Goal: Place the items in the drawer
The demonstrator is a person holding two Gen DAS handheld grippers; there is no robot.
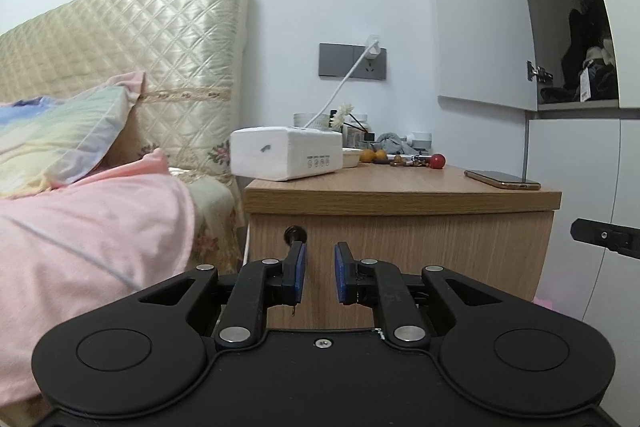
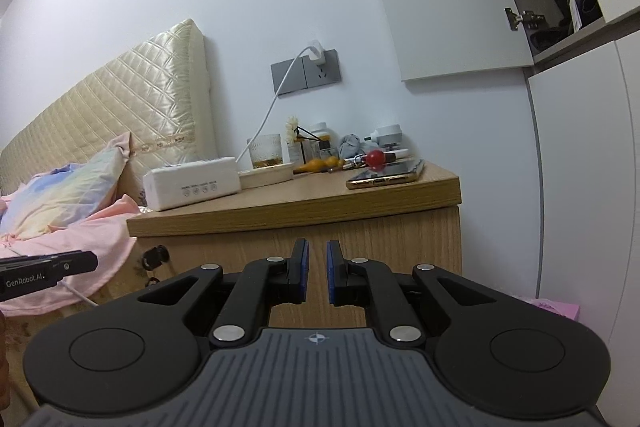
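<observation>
A wooden nightstand (image 1: 400,195) (image 2: 300,207) stands beside the bed. Its drawer front (image 1: 440,247) is closed, with a black knob (image 1: 295,235) (image 2: 155,255) at its left. On top lie a gold phone (image 1: 502,180) (image 2: 386,174), a white tissue pack (image 1: 286,153) (image 2: 191,183), a red ball (image 1: 437,161) (image 2: 375,158) and small clutter. My left gripper (image 1: 320,259) is open and empty, its left finger just right of the knob. My right gripper (image 2: 317,255) is slightly open and empty, facing the drawer front.
The bed with a pink blanket (image 1: 88,235) and a quilted headboard (image 1: 132,47) is at the left. A white wardrobe (image 2: 580,187) stands at the right, one upper door open. A charger cable (image 1: 340,87) hangs from the wall socket. A pink box (image 2: 556,307) lies on the floor.
</observation>
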